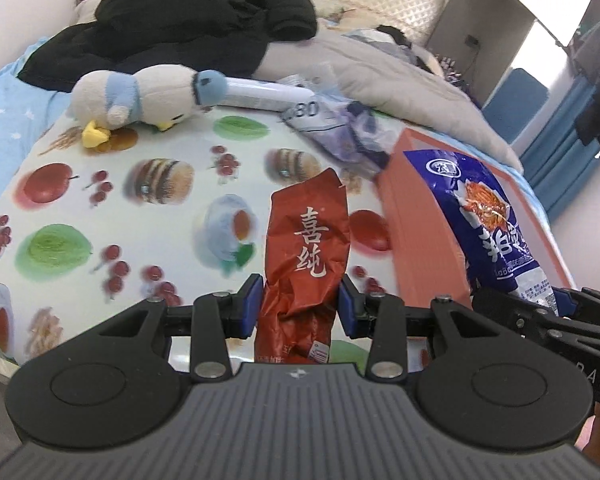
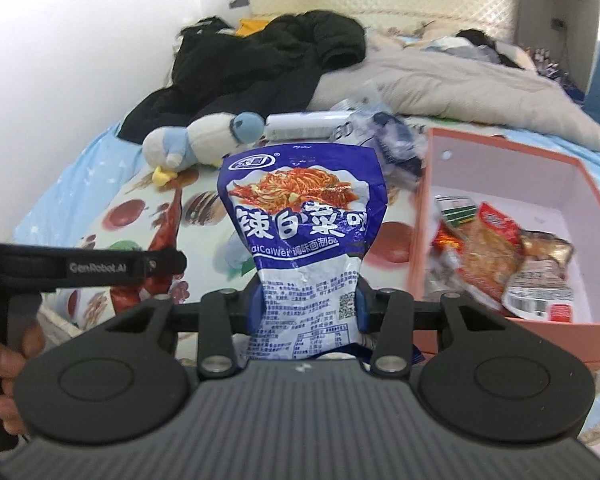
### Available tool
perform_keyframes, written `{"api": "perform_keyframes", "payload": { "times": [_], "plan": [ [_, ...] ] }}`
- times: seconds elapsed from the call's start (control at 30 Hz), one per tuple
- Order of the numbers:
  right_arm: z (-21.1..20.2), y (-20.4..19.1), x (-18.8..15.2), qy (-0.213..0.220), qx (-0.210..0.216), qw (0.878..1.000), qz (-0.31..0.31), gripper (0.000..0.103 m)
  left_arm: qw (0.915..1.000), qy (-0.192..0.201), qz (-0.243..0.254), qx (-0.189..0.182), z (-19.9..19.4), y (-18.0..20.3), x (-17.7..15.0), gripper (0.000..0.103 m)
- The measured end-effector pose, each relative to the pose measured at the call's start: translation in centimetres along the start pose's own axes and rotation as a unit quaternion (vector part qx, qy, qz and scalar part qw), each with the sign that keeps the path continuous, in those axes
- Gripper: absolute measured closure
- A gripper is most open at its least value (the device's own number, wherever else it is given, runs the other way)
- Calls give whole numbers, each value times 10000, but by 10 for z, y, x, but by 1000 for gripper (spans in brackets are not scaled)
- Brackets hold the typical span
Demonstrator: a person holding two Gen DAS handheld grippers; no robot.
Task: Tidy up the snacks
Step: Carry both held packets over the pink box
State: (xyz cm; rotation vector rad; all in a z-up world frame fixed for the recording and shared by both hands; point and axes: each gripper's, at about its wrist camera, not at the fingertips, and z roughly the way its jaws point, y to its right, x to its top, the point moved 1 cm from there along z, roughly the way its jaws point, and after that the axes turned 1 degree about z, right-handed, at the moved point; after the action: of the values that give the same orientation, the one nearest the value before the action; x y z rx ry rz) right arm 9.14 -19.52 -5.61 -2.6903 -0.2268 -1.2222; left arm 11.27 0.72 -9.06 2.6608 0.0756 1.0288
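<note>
I have the left gripper with its jaws partly closed on the crumpled lower half of the red snack packet, held above the fruit-print desk. The right gripper has its jaws pinched at a similar width on the waist of the blue snack bag, just beside the orange box, where other snacks already lie. Both packs look light, soft and crinkly, with slick film, so I judge a mid-body hold safest, squeezing gently to avoid crushing the contents.
</note>
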Motion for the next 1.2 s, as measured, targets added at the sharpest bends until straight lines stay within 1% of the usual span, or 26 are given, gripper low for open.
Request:
{"api": "perform_keyframes", "payload": {
  "times": [0.27,0.43,0.57,0.7,0.87,0.97,1.1,1.2],
  "plan": [
    [-40,30,-11,232,-395,9986,254,57,9987,-32,300,-402,-3,51,-5,58],
    [-50,57,-21,226,-649,9961,552,57,9975,-101,352,-612,10,78,0,58],
    [-53,80,-20,314,-851,9933,716,57,9965,-84,472,-689,23,101,11,58],
    [-51,103,-12,385,-1060,9908,753,57,9946,-150,584,-840,43,125,24,58],
    [-42,130,2,472,-1246,9890,640,57,9910,-281,797,-1036,76,156,43,58],
    [-30,150,8,510,-1310,9869,789,57,9891,-303,1004,-1031,98,176,57,58],
    [-10,174,12,506,-1358,9850,938,57,9877,-403,1099,-1034,130,194,74,58],
    [8,189,12,414,-1311,9848,1058,57,9878,-478,1114,-975,153,202,84,58]
  ]
}}
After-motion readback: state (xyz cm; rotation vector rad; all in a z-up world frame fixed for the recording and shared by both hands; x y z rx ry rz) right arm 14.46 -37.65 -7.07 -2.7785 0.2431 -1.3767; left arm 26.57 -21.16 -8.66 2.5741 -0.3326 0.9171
